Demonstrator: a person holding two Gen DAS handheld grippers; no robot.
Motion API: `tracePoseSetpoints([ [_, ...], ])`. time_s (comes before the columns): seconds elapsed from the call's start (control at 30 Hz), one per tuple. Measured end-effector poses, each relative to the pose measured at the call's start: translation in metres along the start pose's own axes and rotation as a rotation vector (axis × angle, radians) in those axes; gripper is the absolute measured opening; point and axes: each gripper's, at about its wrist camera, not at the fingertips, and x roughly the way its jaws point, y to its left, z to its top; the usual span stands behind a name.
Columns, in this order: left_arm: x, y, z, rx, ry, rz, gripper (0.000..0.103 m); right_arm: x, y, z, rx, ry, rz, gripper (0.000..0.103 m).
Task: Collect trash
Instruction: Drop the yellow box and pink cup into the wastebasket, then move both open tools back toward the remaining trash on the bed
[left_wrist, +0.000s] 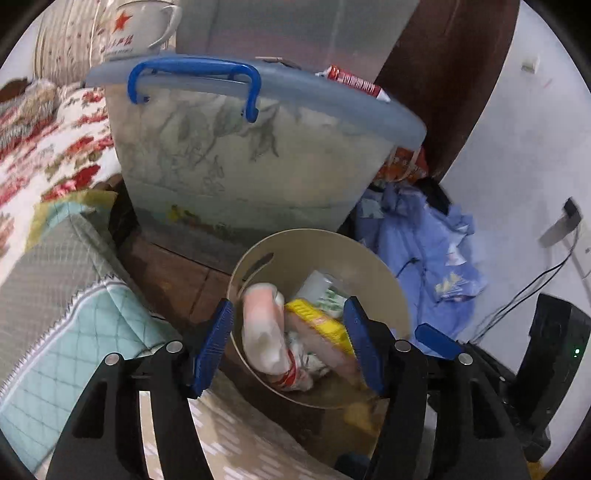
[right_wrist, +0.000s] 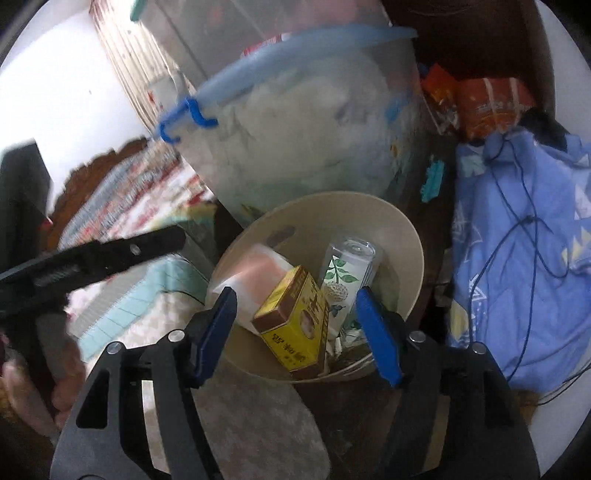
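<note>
Left wrist view: your left gripper (left_wrist: 291, 343) hangs over the beige waste bin (left_wrist: 391, 273), jaws wide, nothing between them. Inside the bin lie a pink-and-white plastic bottle (left_wrist: 264, 332), a yellow carton (left_wrist: 319, 325) and a green-printed can (left_wrist: 325, 291), all blurred. Behind the bin stands a translucent storage box (left_wrist: 240, 162) with a blue handle (left_wrist: 192, 79); blue cloth (left_wrist: 424, 240) is heaped just right of the bin.

Right wrist view: your right gripper (right_wrist: 297, 336) also hovers above the bin (right_wrist: 406, 236), jaws spread wide and empty. The yellow carton (right_wrist: 295, 317) leans at the near rim, the can (right_wrist: 343, 273) is upright behind it, the bottle (right_wrist: 255, 273) to its left. A dark cord (right_wrist: 517, 229) trails over the blue cloth (right_wrist: 517, 258) right of the bin.

Risk, as I judge it: the two grippers sit close over the bin and could collide or knock its rim and tip it. Swing right and a finger may snag the cord.
</note>
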Motion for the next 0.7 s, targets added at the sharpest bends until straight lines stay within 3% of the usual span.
tracePoseSetpoints([
  [0.13, -0.034, 0.003, -0.019, -0.004, -0.042, 0.012, 0.059, -0.024, 0.009, -0.017, 0.012, -0.027, 0.051, 0.069],
  [0.3, -0.094, 0.006, -0.073, 0.010, -0.073, 0.058, 0.059, -0.055, 0.034, -0.059, 0.044, -0.028, 0.126, 0.069],
  [0.53, -0.169, 0.025, -0.160, -0.033, -0.095, 0.114, 0.059, -0.090, 0.075, -0.119, 0.041, -0.012, 0.151, 0.069],
  [0.7, -0.209, 0.044, -0.205, -0.081, -0.109, 0.152, 0.059, -0.111, 0.103, -0.152, 0.017, 0.001, 0.145, 0.069],
])
